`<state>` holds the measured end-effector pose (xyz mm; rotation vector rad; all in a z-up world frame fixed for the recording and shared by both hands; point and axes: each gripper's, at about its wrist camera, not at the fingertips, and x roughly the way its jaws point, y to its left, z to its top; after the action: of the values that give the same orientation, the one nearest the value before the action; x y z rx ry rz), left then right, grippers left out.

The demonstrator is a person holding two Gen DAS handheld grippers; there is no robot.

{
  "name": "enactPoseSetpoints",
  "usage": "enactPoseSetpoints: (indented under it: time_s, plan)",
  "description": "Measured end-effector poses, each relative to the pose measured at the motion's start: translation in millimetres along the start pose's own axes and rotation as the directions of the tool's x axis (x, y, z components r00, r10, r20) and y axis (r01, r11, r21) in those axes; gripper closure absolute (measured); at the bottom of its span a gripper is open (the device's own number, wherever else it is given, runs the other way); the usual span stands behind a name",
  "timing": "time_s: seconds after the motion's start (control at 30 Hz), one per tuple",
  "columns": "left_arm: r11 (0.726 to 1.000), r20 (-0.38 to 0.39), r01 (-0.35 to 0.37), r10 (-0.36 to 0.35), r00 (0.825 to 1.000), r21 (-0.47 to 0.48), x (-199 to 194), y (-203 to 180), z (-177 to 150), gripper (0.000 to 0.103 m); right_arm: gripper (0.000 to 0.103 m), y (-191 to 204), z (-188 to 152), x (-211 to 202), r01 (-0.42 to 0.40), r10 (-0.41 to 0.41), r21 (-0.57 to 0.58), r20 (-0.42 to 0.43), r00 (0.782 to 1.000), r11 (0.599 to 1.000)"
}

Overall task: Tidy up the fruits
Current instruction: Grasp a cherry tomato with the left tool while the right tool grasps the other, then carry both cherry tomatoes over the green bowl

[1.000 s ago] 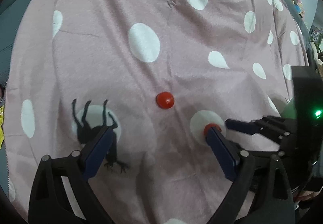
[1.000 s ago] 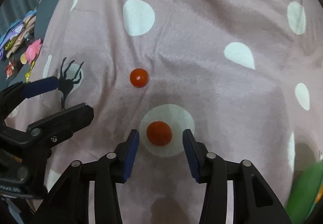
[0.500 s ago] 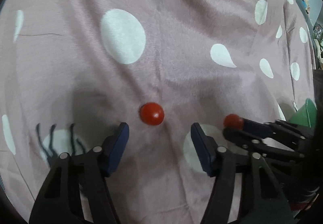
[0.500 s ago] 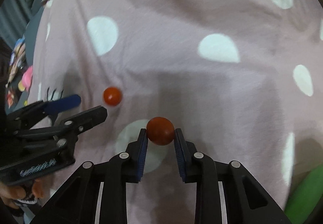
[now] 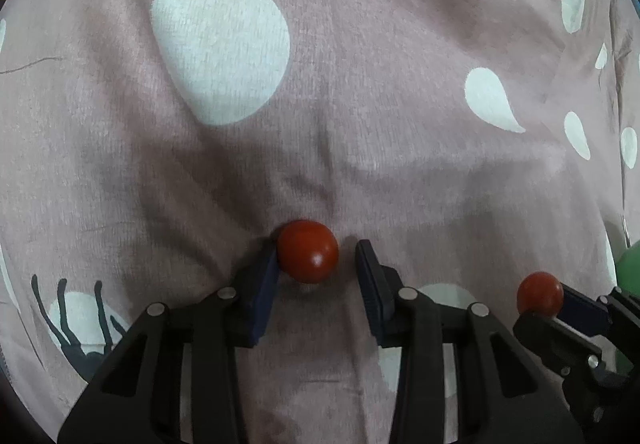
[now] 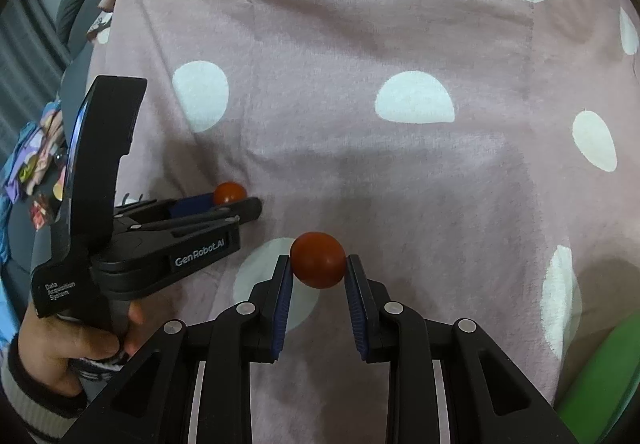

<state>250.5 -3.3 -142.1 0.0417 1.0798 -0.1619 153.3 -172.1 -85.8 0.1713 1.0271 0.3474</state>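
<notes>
Two small red tomatoes are in play over a pink cloth with white dots (image 5: 380, 92). One tomato (image 5: 308, 251) lies on the cloth between the jaws of my left gripper (image 5: 316, 250), which are closing. The left pad touches it and a small gap remains at the right pad. The same tomato (image 6: 229, 192) peeks out at the left gripper (image 6: 236, 204) tips in the right wrist view. My right gripper (image 6: 318, 264) is shut on the other tomato (image 6: 318, 259), held just above the cloth. That tomato (image 5: 540, 293) also shows at the lower right of the left wrist view.
A green object (image 6: 600, 376) sits at the lower right, also seen as a green edge (image 5: 628, 268) in the left wrist view. A person's hand (image 6: 60, 344) grips the left tool's handle. Colourful clutter (image 6: 32, 164) lies beyond the cloth's left edge.
My left gripper moved forward and down around the loose tomato while its jaws narrowed. My right gripper closed on its tomato and lifted it off the white dot.
</notes>
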Motion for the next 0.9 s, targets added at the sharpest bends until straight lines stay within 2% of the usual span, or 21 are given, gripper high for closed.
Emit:
enactPoseSetpoints:
  time_s: [0.03,0.33,0.67,0.9]
  plan:
    - [1.000,0.004,0.000,0.000,1.000,-0.004,0.0,-0.7,-0.3,0.076,0.075,-0.2,-0.2,-0.2,0.001,-0.001,0.001,0.000,1.000,1.000]
    - [0.999,0.027,0.040,-0.039,0.999,-0.031,-19.4,10.3,-11.0,0.077,0.075,13.1,5.5,6.0,0.024,-0.024,-0.008,0.009,1.000,1.000]
    - [0.995,0.092,0.085,-0.089,0.992,0.047,-79.5,3.6,-40.1,0.076,0.075,18.2,-5.3,-17.6,0.021,-0.021,0.007,0.040,0.999,1.000]
    - [0.989,0.125,0.111,-0.123,0.985,0.099,-116.1,-4.6,-67.4,0.076,0.075,18.8,-27.6,-43.6,0.025,-0.026,0.015,0.060,0.998,1.000]
